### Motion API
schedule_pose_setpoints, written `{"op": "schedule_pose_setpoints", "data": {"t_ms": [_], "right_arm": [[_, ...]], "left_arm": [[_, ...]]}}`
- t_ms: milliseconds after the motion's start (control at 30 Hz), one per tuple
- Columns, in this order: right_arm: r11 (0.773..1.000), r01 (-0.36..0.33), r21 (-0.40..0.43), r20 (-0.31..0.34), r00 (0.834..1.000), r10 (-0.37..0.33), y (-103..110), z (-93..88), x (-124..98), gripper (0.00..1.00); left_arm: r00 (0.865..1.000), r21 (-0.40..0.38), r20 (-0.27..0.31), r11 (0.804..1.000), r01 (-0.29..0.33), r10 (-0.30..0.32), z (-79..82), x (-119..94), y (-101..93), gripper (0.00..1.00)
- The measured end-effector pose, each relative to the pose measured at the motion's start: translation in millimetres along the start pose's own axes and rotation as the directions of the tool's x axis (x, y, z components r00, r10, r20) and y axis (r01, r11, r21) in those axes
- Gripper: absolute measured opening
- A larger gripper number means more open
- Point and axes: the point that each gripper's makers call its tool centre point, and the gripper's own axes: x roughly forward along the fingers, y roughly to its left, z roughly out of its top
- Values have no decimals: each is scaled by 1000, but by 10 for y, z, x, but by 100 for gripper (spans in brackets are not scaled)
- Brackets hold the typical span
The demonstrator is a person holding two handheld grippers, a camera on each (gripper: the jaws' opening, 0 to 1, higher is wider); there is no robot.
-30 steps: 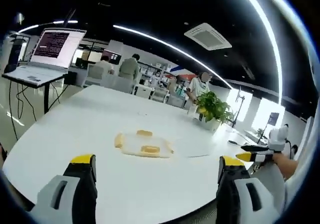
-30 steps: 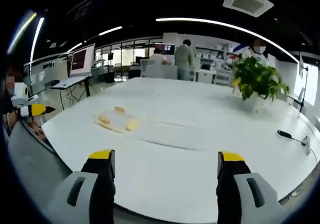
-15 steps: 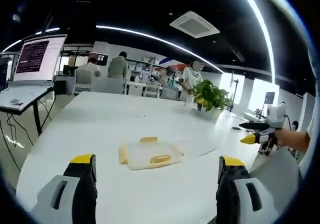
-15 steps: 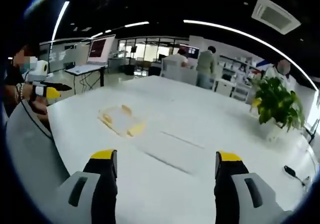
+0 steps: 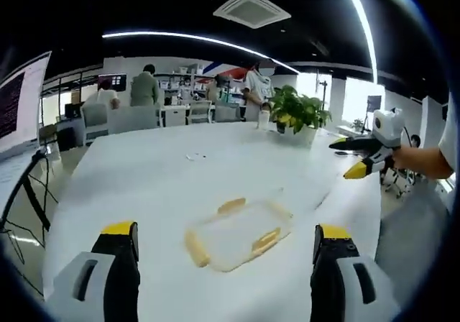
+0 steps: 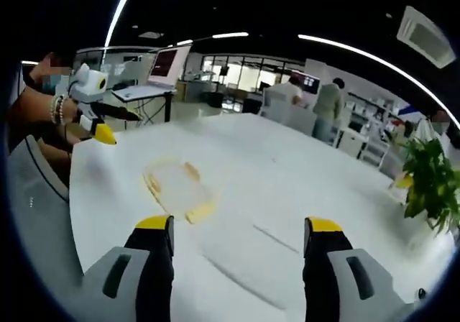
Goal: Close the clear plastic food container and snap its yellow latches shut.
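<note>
Both tools are on approach; nothing has been touched. The clear plastic food container (image 5: 233,234) lies flat on the white table (image 5: 158,171), near the edge closest to the person and well in from either corner. In the left gripper view it sits between and just beyond the left gripper (image 5: 224,237), whose yellow-tipped jaws stand wide apart and empty. The right gripper (image 6: 237,225) is likewise spread wide and holds nothing; in its view the container (image 6: 176,187) lies ahead and to the left.

The container is a shallow, rounded-corner rectangle of see-through plastic, glossy and thin-walled, with yellow latches (image 5: 265,240) along its sides; they look splayed outward, so I judge them unsnapped. Whether the lid already sits fully down cannot be told.

The next move likely calls for lowering one tool to steady the light, slippery body while the other presses a latch. The tabletop is smooth and matte, so the box may slide.
</note>
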Motion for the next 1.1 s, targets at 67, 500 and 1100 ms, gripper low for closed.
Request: {"op": "schedule_pose_setpoints", "data": {"t_ms": [67,500,1100], "right_arm": [[999,-28,-19,-12,1000,27,5,10,101,70],[959,-185,-215,-89,982,169,97,91,622,68],[827,-432,-359,-318,890,327,472,-174,1090,66]], "left_arm": [[1000,1,-16,1000,19,-19,4,81,16,99],[944,381,-321,901,207,-81,-300,555,234,97],[798,600,-599,626,498,-60,-560,865,463,93]]}}
